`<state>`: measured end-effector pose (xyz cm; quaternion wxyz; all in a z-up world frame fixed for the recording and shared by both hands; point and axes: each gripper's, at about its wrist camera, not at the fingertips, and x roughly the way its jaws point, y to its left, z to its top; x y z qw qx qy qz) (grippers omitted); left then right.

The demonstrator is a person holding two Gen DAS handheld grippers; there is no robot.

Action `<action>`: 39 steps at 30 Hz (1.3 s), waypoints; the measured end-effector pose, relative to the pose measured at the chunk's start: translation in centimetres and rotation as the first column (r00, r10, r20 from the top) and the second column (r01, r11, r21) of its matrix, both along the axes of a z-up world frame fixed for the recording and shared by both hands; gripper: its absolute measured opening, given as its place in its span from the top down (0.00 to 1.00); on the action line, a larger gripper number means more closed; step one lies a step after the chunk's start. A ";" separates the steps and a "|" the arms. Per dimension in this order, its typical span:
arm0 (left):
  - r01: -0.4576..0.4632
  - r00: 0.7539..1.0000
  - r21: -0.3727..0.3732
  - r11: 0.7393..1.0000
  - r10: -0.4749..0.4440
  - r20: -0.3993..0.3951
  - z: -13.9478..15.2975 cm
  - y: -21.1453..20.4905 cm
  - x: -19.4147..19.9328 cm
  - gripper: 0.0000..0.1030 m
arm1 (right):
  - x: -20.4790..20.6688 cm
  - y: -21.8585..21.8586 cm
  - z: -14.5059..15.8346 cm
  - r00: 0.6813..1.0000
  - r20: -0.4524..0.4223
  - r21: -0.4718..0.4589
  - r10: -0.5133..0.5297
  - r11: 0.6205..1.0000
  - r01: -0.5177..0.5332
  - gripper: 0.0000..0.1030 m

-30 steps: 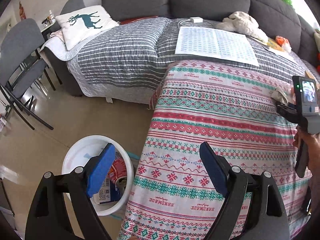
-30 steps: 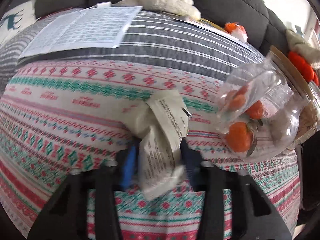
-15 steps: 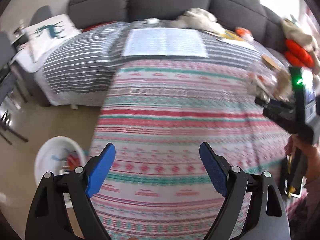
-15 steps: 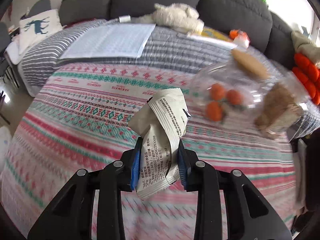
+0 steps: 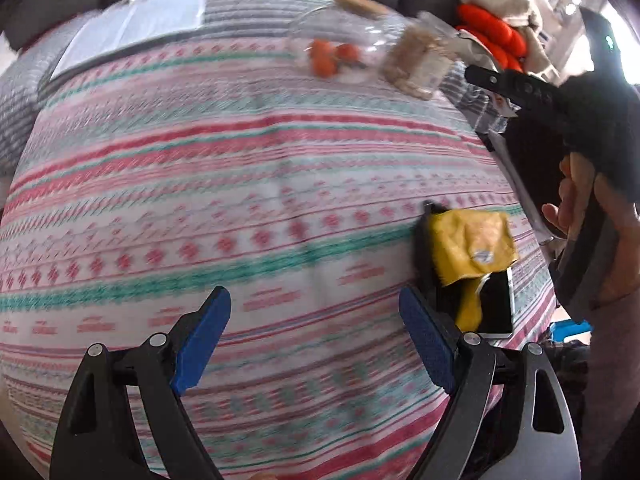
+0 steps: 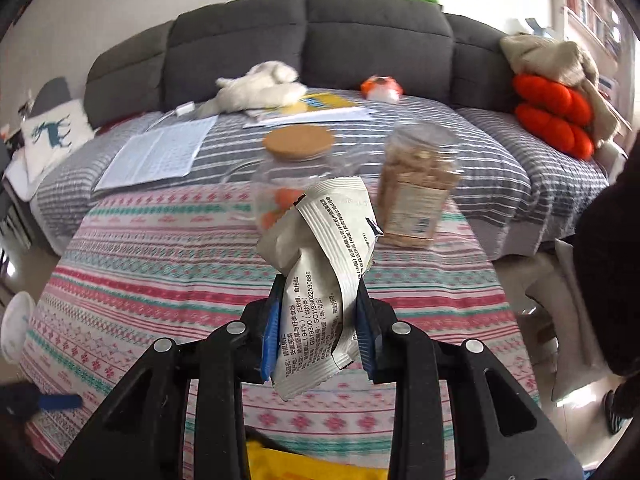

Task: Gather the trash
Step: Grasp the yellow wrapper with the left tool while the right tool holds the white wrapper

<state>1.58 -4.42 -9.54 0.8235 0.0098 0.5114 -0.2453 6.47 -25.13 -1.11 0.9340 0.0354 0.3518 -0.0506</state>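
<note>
While the left hand-held gripper [image 5: 314,334] gapes empty, the right hand-held gripper [image 6: 318,326] pinches a crumpled whitish printed wrapper [image 6: 324,276].

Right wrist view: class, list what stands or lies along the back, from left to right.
Deer cushion → printed sheet → white plush toy → cork-lidded jar → snack jar → orange cushions.

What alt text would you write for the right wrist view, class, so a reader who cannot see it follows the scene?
The right gripper has its jaws shut on a crumpled white snack wrapper, held above a table with a patterned tablecloth. Behind stand a cork-lidded clear jar and a plastic snack jar, then a grey sofa.
</note>
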 end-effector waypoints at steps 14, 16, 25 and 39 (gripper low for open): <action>0.515 0.790 0.369 0.773 -0.596 0.146 0.1 -17.0 -6.2 0.19 | -2.1 -6.0 1.8 0.996 0.064 0.097 -0.063 0.994 0.057 0.70; 0.537 0.775 0.382 0.752 -0.619 0.127 -0.7 -17.9 -5.7 0.19 | -2.1 -6.3 1.7 0.996 0.061 0.100 -0.068 0.993 0.061 0.70; 0.469 0.862 0.194 0.862 -0.494 0.110 -0.8 -16.2 -0.9 0.79 | -1.7 -5.9 1.5 0.997 0.052 0.106 -0.058 0.993 0.053 0.70; 0.150 0.985 -0.076 0.986 -0.142 0.093 2.0 -3.1 3.1 0.89 | 0.0 -1.0 1.0 0.999 0.029 0.092 0.015 0.996 -0.017 0.70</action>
